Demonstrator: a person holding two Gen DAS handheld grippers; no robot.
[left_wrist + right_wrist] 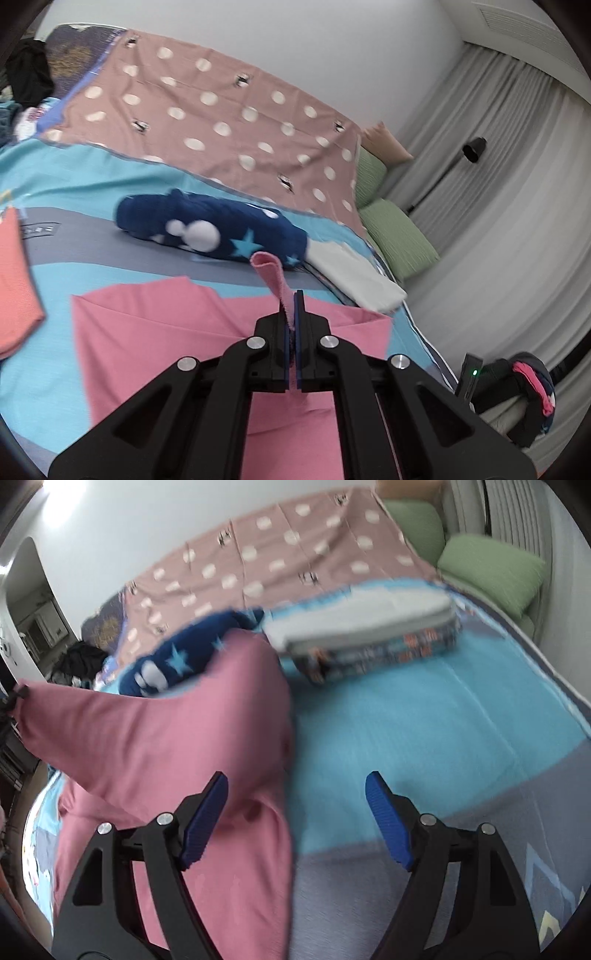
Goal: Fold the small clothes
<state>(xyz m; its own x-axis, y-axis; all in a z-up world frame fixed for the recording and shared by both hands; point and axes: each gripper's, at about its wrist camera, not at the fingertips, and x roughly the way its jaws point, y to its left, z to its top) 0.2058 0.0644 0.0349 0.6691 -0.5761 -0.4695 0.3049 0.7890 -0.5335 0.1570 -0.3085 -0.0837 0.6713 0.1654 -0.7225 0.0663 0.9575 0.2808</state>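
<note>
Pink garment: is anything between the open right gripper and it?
Nothing visible. The right gripper is open right beside the pink garment, one finger over the cloth; the left gripper already pinches an edge.

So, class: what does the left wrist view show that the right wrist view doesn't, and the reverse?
Left wrist only: the left tongs shut on a pink garment edge, an orange garment, a black floor lamp.
Right wrist only: the right tongs open, empty; a doorway.
Both: pink garment, navy star garment, polka-dot sheet, green pillows.
</note>
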